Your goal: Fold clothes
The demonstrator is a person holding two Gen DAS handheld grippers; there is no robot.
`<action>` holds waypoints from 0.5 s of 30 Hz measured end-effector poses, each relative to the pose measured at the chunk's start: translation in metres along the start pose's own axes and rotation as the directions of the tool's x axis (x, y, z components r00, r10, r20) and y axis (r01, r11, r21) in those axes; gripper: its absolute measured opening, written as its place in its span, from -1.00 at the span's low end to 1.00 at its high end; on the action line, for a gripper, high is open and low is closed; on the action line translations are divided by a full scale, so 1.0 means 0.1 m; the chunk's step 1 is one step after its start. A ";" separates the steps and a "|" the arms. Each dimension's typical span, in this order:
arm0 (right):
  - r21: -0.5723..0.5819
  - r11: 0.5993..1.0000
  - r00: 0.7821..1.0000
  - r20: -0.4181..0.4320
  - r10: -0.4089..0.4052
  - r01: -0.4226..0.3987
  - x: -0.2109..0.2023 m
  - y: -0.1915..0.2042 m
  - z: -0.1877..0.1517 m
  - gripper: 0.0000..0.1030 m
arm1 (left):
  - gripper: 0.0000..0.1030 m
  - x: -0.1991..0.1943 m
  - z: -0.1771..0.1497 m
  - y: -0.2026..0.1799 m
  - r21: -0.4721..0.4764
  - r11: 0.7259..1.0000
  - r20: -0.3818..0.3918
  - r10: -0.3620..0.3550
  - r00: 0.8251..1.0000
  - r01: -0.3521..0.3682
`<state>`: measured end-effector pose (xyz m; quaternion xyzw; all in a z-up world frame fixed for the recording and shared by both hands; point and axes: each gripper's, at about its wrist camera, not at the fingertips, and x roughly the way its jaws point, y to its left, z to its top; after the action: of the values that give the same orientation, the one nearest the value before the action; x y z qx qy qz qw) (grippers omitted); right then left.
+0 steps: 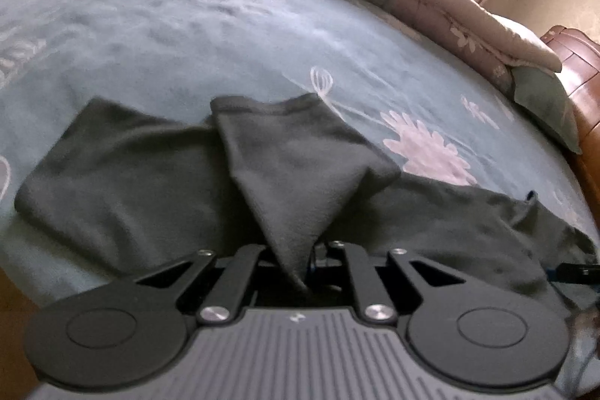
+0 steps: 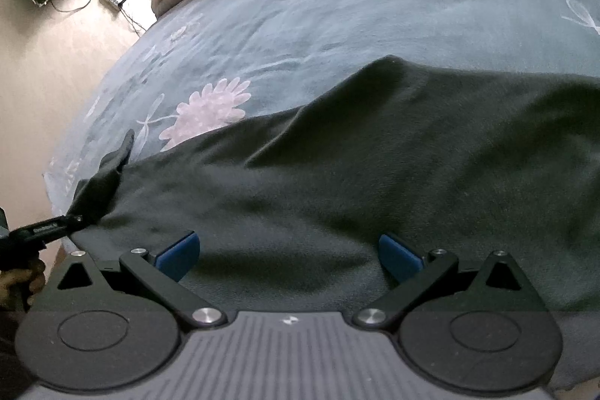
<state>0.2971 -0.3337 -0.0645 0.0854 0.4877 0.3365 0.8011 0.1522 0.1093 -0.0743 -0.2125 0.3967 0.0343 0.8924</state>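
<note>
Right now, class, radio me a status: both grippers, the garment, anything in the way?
Left gripper pinching a fold of the dark garment. Right gripper open, over the cloth. Garment spread on the floral bedspread. Nothing obstructing.

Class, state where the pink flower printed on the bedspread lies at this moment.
In the left wrist view the pink flower lies right of centre on the bedspread, just beyond the dark garment.

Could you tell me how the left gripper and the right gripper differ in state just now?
The left gripper has its jaws drawn together on a pinched fold of the dark garment, while the right gripper stands wide open with nothing between its blue pads. The left gripper lifts its fold off the bed; the right gripper only hovers over flat cloth. Both point down at the same garment and share the same black build.
</note>
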 end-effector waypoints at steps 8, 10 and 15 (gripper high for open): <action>0.005 1.000 1.000 0.010 -0.011 0.011 0.02 0.02 -0.02 1.00 | -0.38 -0.31 0.17 0.10 0.066 0.996 -0.073 -0.061 0.995 0.066; 0.007 1.000 1.000 0.013 -0.015 0.015 0.02 0.02 -0.02 1.00 | -0.20 -0.39 0.29 0.17 0.051 0.995 -0.044 -0.085 0.995 0.087; 0.021 0.999 0.999 0.022 -0.032 0.032 0.03 0.04 -0.02 1.00 | -0.09 -0.16 0.54 0.51 -0.132 0.976 -0.018 -0.177 0.984 0.174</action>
<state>0.2949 -0.3295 -0.0657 0.0894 0.4834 0.3176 0.8108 0.1667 0.1790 -0.0483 -0.3046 0.3865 -0.0221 0.8702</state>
